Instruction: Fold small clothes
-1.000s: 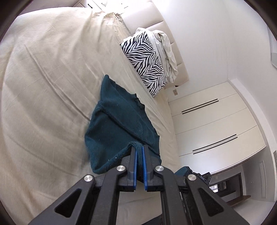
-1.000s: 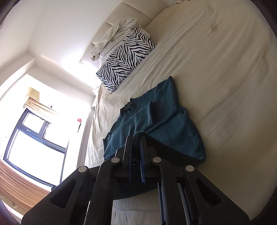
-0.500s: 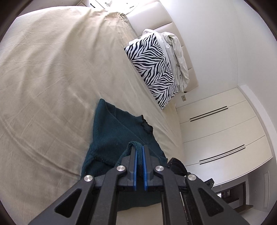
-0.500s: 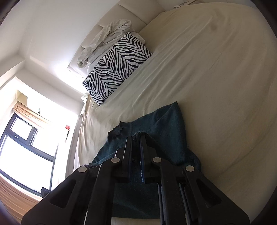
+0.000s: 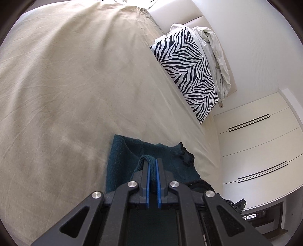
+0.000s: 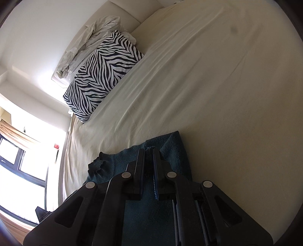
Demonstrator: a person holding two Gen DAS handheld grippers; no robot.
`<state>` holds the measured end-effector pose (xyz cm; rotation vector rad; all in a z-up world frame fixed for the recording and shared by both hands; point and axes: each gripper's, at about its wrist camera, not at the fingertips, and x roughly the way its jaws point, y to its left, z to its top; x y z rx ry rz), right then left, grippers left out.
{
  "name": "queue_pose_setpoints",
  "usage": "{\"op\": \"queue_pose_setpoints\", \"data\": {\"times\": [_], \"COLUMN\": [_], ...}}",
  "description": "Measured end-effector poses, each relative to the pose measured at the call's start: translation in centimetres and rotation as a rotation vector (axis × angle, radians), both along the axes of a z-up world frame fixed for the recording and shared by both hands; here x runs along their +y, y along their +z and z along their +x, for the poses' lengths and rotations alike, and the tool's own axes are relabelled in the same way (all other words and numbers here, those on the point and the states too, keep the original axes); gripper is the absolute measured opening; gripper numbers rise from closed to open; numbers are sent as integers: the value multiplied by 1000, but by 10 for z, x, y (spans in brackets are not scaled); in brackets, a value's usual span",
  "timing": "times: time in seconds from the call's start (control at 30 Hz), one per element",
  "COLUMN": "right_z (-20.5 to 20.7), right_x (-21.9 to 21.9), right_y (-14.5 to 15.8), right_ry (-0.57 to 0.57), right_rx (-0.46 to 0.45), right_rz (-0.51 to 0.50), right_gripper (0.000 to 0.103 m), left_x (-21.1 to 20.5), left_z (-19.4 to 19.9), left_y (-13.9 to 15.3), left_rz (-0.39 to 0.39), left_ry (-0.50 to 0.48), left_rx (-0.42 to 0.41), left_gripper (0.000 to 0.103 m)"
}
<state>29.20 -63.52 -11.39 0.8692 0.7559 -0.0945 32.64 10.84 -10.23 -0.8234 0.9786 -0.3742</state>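
The dark teal knitted garment (image 5: 123,151) lies on the bed (image 5: 75,85), near the edge closest to the cameras, and both tongs have hold of it. In the left wrist view the left tongs (image 5: 152,160) are pressed together on a thick hem of the knit, which loops up over the left blue pad; the cloth spreads flat to the left and ahead, and a ribbed, crumpled part (image 5: 184,153) sticks out to the right of the tips. In the right wrist view the right tongs (image 6: 149,150) are likewise pinched on an edge of the same garment (image 6: 170,149), with frayed knit showing between the tips — here the crumpled ribbed part (image 6: 97,163) sits to the left instead.

Each view gives a different side of the room. The left one shows white wardrobe doors (image 5: 255,142) with dark bar handles beyond the bed's edge, and part of a black device low at the right; the right one shows a bright window (image 6: 17,160) with a folded blind. Both catch the zebra-striped pillow (image 5: 189,75) against the padded headboard (image 5: 181,17), with a crumpled pale cloth (image 5: 214,56) just beside it. Only the right view shows a small dark spot (image 6: 234,28) on the far sheet.
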Motion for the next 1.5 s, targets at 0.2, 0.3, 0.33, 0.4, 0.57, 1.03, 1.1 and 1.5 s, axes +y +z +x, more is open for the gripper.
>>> {"op": "queue_pose_setpoints", "data": {"times": [0.2,0.3,0.33,0.4,0.57,1.03,1.1,1.5], "right_z": [21,31,36,42,49,-4,-15,-81], "right_x": [-8,-12,-12,-13,-20,33,49,50], "right_y": [-16,-20,-23,-25,-34,-2,-2,-19], "right_ry": [-20,-30,-29,-25,-63,102,138,127], "right_rx": [24,32,35,36,64,39,54,105], "right_rz": [-13,-23,-22,-18,0,-214,-263,-301], "right_gripper": [7,7,8,8,14,44,44,44], "left_x": [-6,-9,-8,-4,3,-11,-18,-35], "left_z": [21,24,23,23,23,-53,-65,-98], "left_y": [-11,-21,-26,-36,-34,-21,-31,-27], "left_rz": [49,86,82,77,58,256,264,400], "left_ry": [-3,-5,2,14,30,-32,-55,-90], "left_rx": [6,18,26,44,26,-56,-40,-78], "left_gripper": [7,7,7,8,45,68,61,31]}}
